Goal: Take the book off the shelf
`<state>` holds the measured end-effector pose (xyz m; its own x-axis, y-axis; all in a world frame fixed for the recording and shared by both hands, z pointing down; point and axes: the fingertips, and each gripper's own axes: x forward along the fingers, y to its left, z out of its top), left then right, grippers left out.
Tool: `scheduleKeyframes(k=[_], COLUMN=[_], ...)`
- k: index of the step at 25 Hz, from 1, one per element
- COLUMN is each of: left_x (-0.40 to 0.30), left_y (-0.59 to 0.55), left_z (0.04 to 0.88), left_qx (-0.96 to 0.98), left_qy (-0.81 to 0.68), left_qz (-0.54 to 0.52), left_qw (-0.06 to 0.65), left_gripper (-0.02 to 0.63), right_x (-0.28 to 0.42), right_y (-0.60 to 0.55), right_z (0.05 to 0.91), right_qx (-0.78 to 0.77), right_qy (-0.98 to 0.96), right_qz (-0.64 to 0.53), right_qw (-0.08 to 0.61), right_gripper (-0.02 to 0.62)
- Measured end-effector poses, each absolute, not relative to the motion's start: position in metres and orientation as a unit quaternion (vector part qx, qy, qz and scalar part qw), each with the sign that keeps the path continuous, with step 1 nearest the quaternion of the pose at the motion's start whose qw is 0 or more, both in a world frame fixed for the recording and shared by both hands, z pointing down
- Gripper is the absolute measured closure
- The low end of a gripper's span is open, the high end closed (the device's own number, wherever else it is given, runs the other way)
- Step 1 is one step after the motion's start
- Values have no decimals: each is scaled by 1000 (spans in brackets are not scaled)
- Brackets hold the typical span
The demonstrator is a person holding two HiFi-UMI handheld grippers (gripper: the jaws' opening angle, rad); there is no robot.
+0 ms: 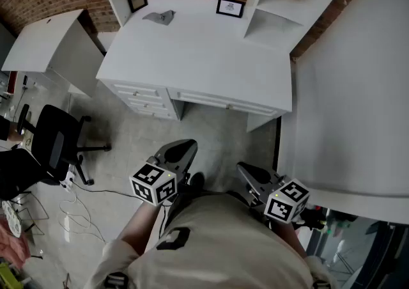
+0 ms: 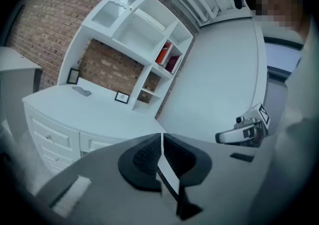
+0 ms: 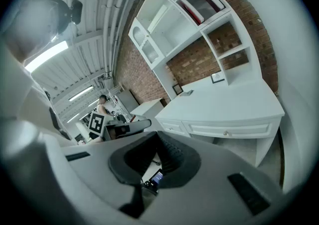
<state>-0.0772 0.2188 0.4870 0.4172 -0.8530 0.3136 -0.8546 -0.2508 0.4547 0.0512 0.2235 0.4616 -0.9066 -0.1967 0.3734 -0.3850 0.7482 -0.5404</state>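
Standing before a white desk, the person holds both grippers low, short of its front edge. Far left: a black office chair on the floor. Left gripper: jaws pressed together, nothing between them. Desk top: a grey object lies near the back edge, with a small picture frame to its right. Right gripper: jaws fully closed, empty. Right end of desk: a white shelf unit. The red book stands tilted in an upper right-hand compartment, beside a darker volume, well apart from both grippers.
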Motion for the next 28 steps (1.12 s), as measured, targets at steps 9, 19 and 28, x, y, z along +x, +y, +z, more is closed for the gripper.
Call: scheduleKeyframes(k=[9, 19, 28], left_x=[-43, 48, 109], left_y=[227, 248, 269], left_z=[481, 478, 487], left_qx=[779, 803, 824], left_qy=[-574, -544, -503], left_qz=[9, 26, 44], left_qw=[252, 242, 259], left_gripper=[591, 591, 591], right_x=[122, 176, 189], right_y=[227, 265, 272], right_z=[459, 471, 484], right_qx=[172, 146, 134], right_qy=[-929, -934, -921], right_qz=[310, 304, 350], right_qw=[104, 115, 111], right_gripper=[591, 589, 589])
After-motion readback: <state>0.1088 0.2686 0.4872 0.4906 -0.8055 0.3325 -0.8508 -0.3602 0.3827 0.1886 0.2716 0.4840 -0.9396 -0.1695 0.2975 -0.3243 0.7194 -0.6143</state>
